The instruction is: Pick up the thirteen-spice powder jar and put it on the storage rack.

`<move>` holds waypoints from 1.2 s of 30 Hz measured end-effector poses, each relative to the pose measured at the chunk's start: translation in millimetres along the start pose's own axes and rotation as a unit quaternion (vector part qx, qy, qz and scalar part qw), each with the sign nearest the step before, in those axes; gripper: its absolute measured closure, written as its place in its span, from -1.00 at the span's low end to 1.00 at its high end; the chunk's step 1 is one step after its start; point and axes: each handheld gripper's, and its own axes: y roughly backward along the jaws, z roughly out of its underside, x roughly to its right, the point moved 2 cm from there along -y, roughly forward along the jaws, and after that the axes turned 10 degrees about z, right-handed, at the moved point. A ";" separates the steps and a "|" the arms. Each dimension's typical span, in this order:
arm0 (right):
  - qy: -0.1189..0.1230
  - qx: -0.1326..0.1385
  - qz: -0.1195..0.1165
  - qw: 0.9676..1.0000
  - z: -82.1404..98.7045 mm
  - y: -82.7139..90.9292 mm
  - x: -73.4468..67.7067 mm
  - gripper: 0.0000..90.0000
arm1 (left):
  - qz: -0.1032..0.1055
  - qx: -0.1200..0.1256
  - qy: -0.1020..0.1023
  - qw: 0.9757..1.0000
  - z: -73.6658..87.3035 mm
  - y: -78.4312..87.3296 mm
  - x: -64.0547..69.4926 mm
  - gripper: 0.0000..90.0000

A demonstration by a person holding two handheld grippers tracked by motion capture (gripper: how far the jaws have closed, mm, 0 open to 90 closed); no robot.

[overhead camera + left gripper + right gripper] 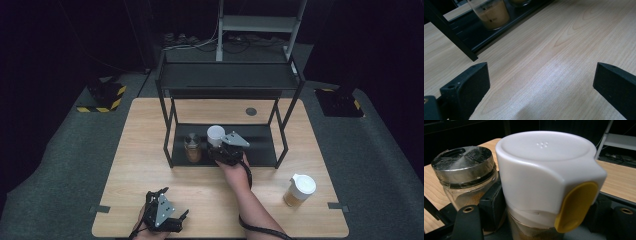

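Second jar arriving on the rack's lower shelf (260, 145)
Right gripper (226, 152) clamps the white-lidded jar (215, 134) at three o'clock of the metal-lidded jar (192, 147); left gripper (167, 212) gapes empty; another white-lidded jar (300, 190) waits.

The table (150, 150) is pale wood with a smooth, faintly sheened grain. The rack (225, 75) looks like matt black metal. The near jar's lid (546, 167) is smooth white plastic with a glossy yellow tab (576, 205). The left jar (464, 177) is clear glass under a brushed, scuffed metal cap. The gripper pads (471, 85) are matt black.
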 end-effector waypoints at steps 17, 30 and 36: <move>-0.014 -0.002 -0.010 1.000 1.9 -0.8 6.9 -0.34 | -0.001 -0.001 -0.003 1.000 -0.1 -0.2 0.8 -0.97; -0.027 -0.009 -0.009 1.000 0.1 -1.1 7.9 -0.64 | 0.000 -0.001 -0.002 1.000 -0.3 0.2 0.0 -0.97; -0.030 -0.009 -0.008 0.999 0.5 0.5 7.7 -0.80 | 0.000 -0.001 -0.002 1.000 -0.3 0.1 0.1 -0.97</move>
